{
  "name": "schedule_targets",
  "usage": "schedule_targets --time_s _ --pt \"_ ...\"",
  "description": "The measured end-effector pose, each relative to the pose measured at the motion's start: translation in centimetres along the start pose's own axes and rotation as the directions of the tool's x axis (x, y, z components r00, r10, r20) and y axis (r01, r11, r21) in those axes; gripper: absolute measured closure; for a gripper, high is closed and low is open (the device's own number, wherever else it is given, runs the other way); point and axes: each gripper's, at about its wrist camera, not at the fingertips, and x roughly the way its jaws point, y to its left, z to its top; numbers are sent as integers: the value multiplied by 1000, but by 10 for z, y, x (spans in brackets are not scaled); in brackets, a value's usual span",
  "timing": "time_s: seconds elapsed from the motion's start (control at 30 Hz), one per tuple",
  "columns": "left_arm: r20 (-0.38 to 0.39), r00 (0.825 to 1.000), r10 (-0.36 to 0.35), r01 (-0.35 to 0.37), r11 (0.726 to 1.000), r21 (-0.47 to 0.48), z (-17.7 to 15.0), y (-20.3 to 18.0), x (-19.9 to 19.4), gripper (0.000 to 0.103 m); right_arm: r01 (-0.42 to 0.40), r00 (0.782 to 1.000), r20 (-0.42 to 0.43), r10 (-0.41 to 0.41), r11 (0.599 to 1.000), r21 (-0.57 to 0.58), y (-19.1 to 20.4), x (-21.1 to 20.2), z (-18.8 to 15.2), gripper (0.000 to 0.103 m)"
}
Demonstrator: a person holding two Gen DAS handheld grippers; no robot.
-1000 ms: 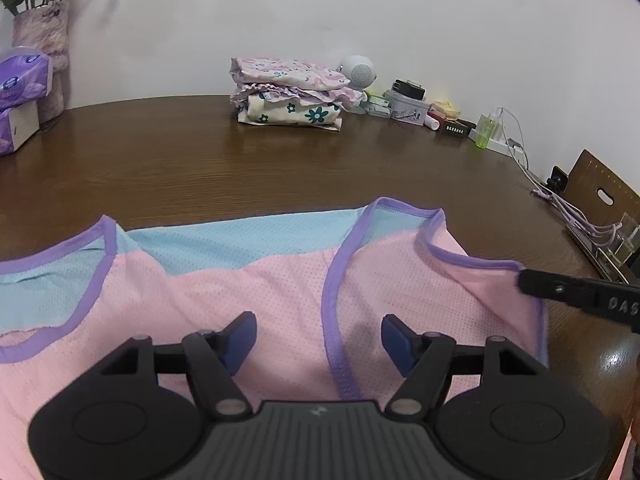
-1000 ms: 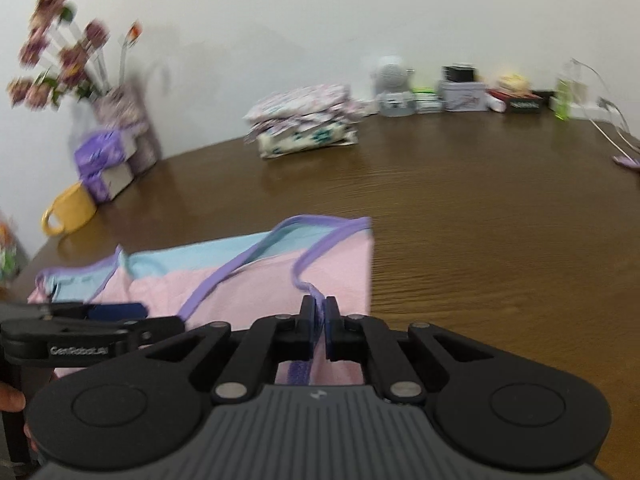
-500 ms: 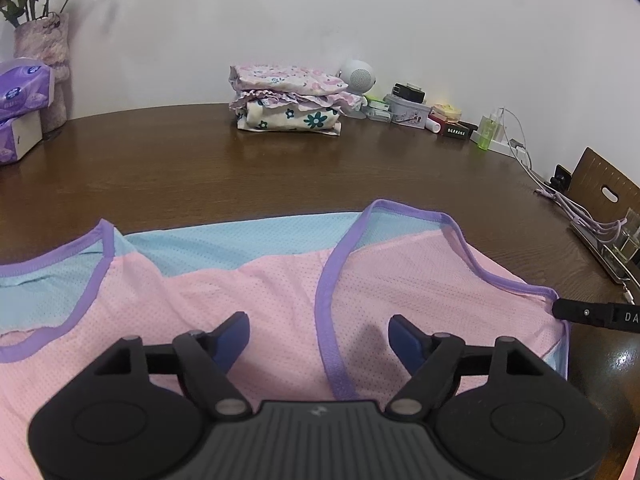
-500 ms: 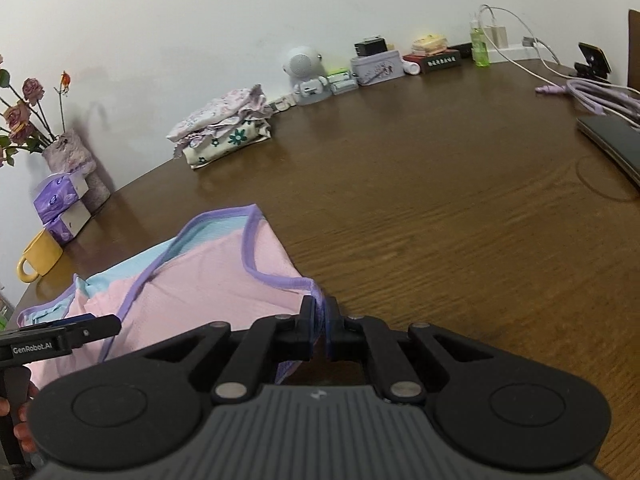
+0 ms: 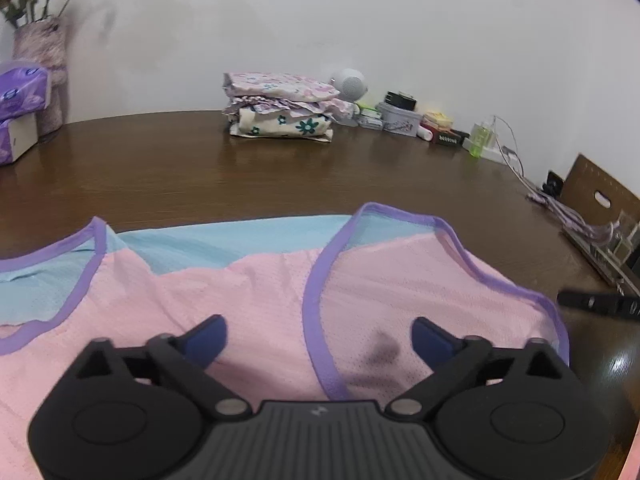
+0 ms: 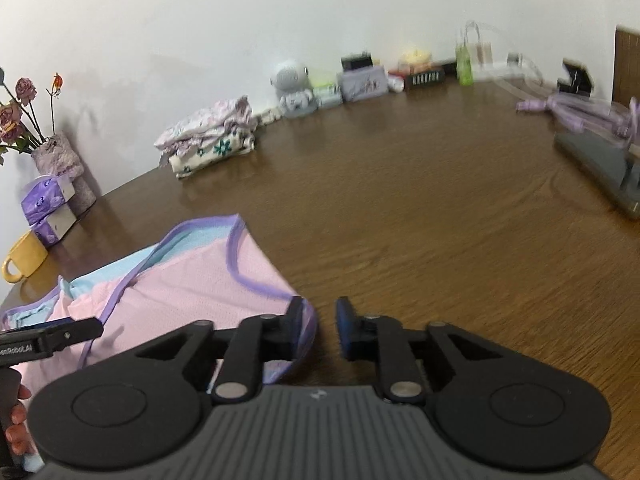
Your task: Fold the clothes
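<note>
A pink and light-blue mesh vest with purple trim [image 5: 248, 292] lies spread flat on the brown table; it also shows in the right wrist view [image 6: 192, 280]. My left gripper [image 5: 320, 336] is open and hovers low over the pink front panel, holding nothing. My right gripper [image 6: 318, 322] is open at the vest's right edge, its left finger [image 6: 296, 320] over the hem and its right finger over bare wood. The right gripper's tip shows in the left wrist view [image 5: 600, 305].
A stack of folded floral clothes [image 5: 280, 110] sits at the back by the wall. Small boxes and bottles [image 5: 420, 124], cables [image 6: 580, 112], a dark flat device [image 6: 600, 164], tissue packs [image 6: 46, 204], a flower vase [image 6: 60, 160] and a yellow mug [image 6: 24, 256] line the table edges.
My right gripper pulled the vest's right side outward, then opened and let go of the hem. The left gripper stayed open over the vest and opened a little wider.
</note>
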Motion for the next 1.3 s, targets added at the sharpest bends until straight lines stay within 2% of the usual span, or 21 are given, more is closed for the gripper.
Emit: schedule_targets --time_s 0.03,0.2,0.33,0.5,0.57,0.6,0.63,0.73,0.93,1.2,1.3 --pt "0 1000 10 -10 1000 17 -1 -3 1 0 2 1000 11 -1 1000 -30 4 -2 1 73" --pt "-4 999 50 -50 996 69 -4 -11 5 0 -7 1000 7 8 980 -197 32 5 6 69" --pt "-12 997 74 -72 992 107 -6 -17 7 0 -12 1000 -23 5 949 -316 55 24 8 64" --pt "-19 996 93 -89 987 134 -8 -21 9 0 -16 999 -49 -6 903 -430 77 50 11 64" --pt "-17 996 90 -87 988 132 -8 -20 9 0 -23 998 -65 -7 891 -454 82 56 11 70" --pt "-17 996 89 -86 988 132 -8 -20 9 0 -26 997 -72 -9 887 -461 83 58 11 82" --pt "-17 996 89 -86 987 132 -8 -20 9 0 -22 997 -75 -15 889 -458 83 60 11 94" --pt "-18 996 91 -88 987 135 -8 -21 9 0 -4 997 -68 -26 913 -408 73 62 18 99" --pt "-18 996 91 -88 987 136 -7 -21 9 0 14 997 -71 -35 962 -274 36 68 36 99" --pt "-18 996 91 -88 987 135 -7 -21 9 0 15 996 -85 -32 980 -199 14 77 41 99" --pt "-17 996 89 -86 987 134 -7 -21 10 0 20 997 -70 -33 985 -173 12 73 41 94"
